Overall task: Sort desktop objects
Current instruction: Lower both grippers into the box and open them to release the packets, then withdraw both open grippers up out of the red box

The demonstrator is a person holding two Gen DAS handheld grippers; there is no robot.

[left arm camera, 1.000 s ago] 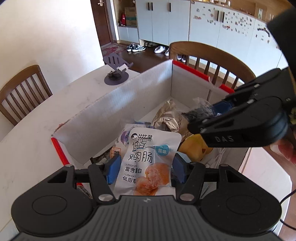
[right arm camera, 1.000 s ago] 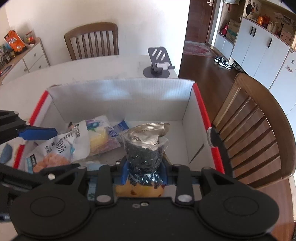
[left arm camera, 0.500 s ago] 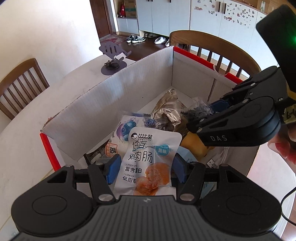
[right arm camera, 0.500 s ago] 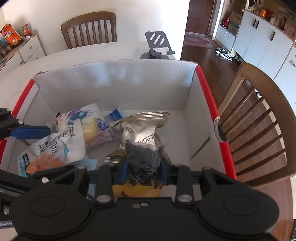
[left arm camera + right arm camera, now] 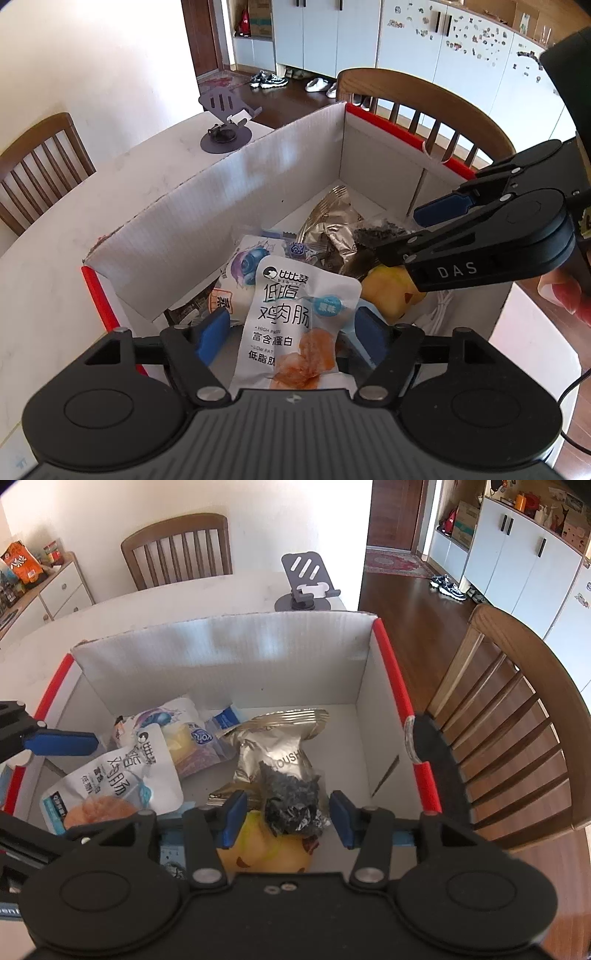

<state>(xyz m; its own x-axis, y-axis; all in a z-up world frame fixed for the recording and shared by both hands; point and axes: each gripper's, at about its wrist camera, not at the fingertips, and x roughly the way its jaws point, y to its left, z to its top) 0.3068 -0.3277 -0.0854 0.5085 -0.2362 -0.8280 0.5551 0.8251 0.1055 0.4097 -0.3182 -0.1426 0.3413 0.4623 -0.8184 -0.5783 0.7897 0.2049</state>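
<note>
Inside the cardboard box, both grippers (left, right) are released over snack packets.

Chicken sausage pouch: lower end hidden behind left gripper body, so grip can't be confirmed. Yellow toy partly covered by dark crumpled packet and right gripper body. White cable mostly hidden. Small packets under pouch: print too small to read. Person's hand cut off at frame edge.
</note>
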